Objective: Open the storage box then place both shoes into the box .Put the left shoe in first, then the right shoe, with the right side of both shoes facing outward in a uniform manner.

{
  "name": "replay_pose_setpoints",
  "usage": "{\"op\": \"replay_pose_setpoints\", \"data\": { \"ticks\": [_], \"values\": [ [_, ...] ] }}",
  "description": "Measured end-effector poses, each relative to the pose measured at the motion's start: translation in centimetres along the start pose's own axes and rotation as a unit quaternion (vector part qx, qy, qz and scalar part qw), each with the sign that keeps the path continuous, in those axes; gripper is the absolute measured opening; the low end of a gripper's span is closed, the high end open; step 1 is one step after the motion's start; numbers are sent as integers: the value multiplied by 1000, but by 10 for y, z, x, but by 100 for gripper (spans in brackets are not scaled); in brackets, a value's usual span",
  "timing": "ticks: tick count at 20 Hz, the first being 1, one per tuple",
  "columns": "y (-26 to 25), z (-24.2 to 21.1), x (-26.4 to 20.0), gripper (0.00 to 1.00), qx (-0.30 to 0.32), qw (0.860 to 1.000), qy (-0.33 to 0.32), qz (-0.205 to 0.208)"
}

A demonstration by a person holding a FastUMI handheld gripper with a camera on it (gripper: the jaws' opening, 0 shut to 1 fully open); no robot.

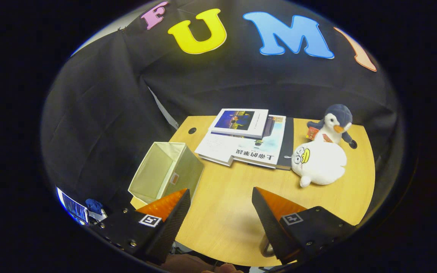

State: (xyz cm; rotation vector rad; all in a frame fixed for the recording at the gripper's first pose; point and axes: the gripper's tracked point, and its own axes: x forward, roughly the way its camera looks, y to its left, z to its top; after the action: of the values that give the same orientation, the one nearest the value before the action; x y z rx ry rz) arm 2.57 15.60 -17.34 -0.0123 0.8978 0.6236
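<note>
A pale fabric storage box stands on the wooden table, just ahead of my left finger and off to the left of the gap. Its top is open and what shows of its inside holds nothing. My gripper hovers above the table's near part, open, with bare tabletop between the fingers. The left fingertip overlaps the box's near right corner in the view.
Beyond the fingers lies a stack of books. To their right sit two plush toys, a white one and a penguin behind it. The table's left edge runs close by the box. Black cloth walls the booth behind.
</note>
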Motion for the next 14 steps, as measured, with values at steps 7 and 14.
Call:
{"op": "replay_pose_setpoints", "data": {
  "ticks": [7, 14],
  "values": [
    [-70, -50, -5, 99, -24, 998, 20, -59],
    [-131, -116, 0, 99, 22, 988, 92, -119]
  ]
}}
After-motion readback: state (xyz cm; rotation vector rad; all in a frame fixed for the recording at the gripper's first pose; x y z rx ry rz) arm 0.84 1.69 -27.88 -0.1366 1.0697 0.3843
